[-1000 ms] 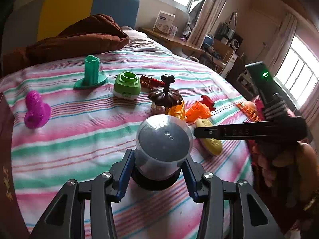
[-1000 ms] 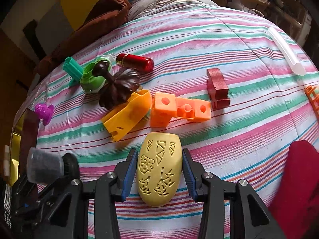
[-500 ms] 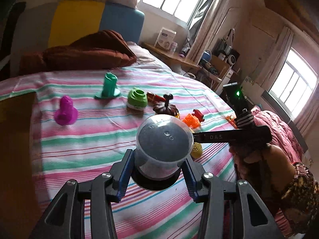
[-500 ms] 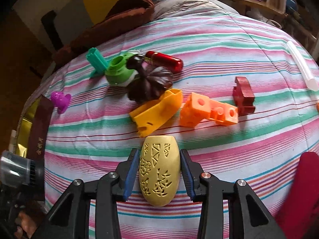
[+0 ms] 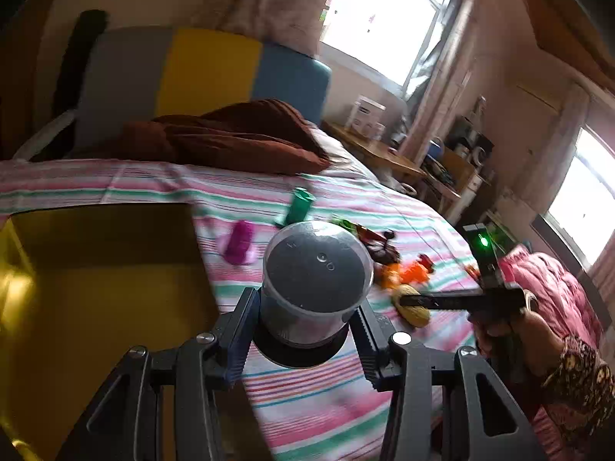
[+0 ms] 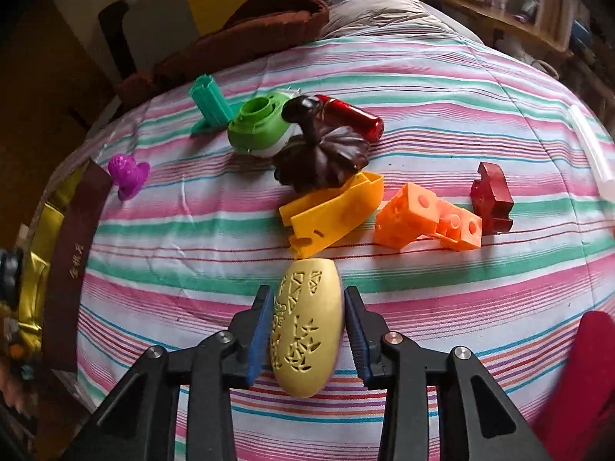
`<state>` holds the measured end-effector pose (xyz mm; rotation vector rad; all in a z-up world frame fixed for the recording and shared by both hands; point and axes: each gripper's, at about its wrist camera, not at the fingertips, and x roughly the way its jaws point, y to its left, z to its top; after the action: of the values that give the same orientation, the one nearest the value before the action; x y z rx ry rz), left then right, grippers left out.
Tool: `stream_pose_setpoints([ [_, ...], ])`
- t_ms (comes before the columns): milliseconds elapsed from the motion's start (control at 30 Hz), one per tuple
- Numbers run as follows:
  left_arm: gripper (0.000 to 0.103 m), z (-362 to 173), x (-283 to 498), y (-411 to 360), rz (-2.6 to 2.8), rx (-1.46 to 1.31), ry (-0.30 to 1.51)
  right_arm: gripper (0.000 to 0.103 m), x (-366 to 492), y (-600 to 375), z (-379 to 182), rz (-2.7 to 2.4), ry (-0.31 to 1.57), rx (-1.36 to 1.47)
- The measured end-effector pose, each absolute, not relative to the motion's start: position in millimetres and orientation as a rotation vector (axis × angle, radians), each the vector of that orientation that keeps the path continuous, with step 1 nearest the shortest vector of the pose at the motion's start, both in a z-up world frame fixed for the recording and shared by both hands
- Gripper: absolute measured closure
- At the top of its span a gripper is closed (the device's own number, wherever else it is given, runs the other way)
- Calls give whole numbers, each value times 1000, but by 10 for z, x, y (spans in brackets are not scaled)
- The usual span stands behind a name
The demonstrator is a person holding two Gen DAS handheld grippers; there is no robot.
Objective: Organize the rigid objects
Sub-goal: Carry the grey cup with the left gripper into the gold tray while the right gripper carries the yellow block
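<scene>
My left gripper (image 5: 303, 340) is shut on a clear plastic cup with a dark base (image 5: 313, 282), held in the air beside a yellow-lined box (image 5: 92, 288) at the bed's left edge. My right gripper (image 6: 305, 328) is closed around a pale yellow carved oval shell (image 6: 305, 322) low over the striped bedspread (image 6: 192, 230). Beyond it lie a yellow scoop piece (image 6: 332, 211), an orange block piece (image 6: 426, 223), a dark red piece (image 6: 492, 198), a brown flower-shaped lid (image 6: 319, 150), a red cylinder (image 6: 349, 117), a green ring (image 6: 259, 126), a teal column (image 6: 209, 105) and a purple figure (image 6: 128, 174).
The box shows at the left edge of the right wrist view (image 6: 69, 253). A brown blanket (image 5: 234, 138) lies at the head of the bed. A clear tube (image 6: 592, 153) lies at the far right. A red cushion (image 6: 580, 376) is at the right front.
My left gripper has swung left and up with the cup, from over the toys to beside the yellow box. My right gripper has closed in on the yellow shell.
</scene>
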<state>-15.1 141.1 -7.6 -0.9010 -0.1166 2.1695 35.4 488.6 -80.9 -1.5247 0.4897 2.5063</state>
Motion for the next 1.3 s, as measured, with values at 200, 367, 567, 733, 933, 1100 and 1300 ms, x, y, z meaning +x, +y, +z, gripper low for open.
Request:
stream_pose_setpoints([
  [200,55,-100,-393,990,2259,-936,-170,68,343,4716,-825,2531,372,-1542],
  [367,55,-161,-639,648,2334,-1005,-194,69,391,4589,-787,2569,340,-1536],
  [567,55,-335,-977,286,2380,-1139,-267,69,440,4497,-797,2589,475,-1546],
  [733,55,-534,-1341,127,2367,-1296,-275,69,411,4345,-778,2606,593,-1575],
  [933,55,-709,-1687,45,2386,-1433,-273,69,267,3897,-486,2734,579,-1543],
  [1100,55,-789,-1836,-47,2442,-1487,-253,69,130,3562,-228,2855,633,-1505],
  [1300,50,-764,-1839,-38,2559,-1443,-125,69,-58,3103,-87,2949,626,-1537],
])
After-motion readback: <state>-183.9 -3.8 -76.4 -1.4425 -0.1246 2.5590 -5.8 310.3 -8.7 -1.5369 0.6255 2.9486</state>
